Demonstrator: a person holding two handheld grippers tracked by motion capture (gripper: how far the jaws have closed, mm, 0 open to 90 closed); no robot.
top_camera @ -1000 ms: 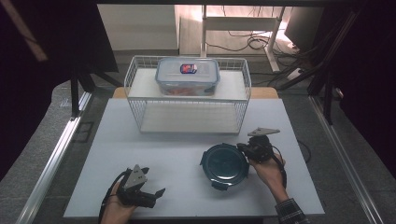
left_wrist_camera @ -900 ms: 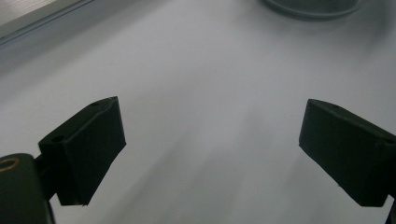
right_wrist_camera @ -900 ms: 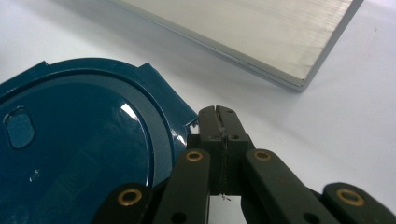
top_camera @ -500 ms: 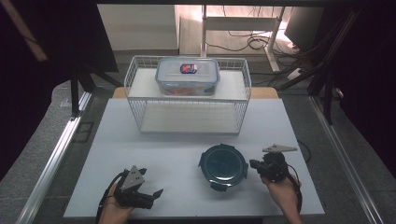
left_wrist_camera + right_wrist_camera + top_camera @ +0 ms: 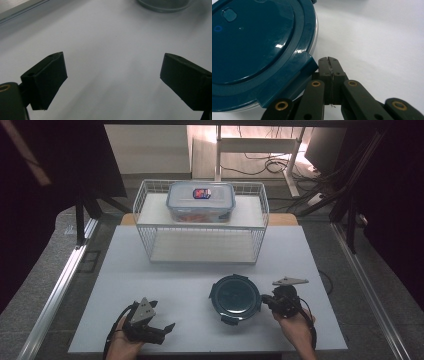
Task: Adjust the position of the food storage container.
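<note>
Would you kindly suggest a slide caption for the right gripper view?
Right gripper, jaws closed together, beside a latch tab of the round teal-lidded container on the white table.

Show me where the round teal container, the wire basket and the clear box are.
Round teal container (image 5: 235,296), high view, middle of its lid.
Wire basket (image 5: 202,244), high view, its front wall.
Clear box (image 5: 201,200), high view, middle of its lid, just under the label.

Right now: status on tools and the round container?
Left tool open, empty. Right tool shut, empty, beside round teal lidded container. White wire basket behind, apart.
</note>
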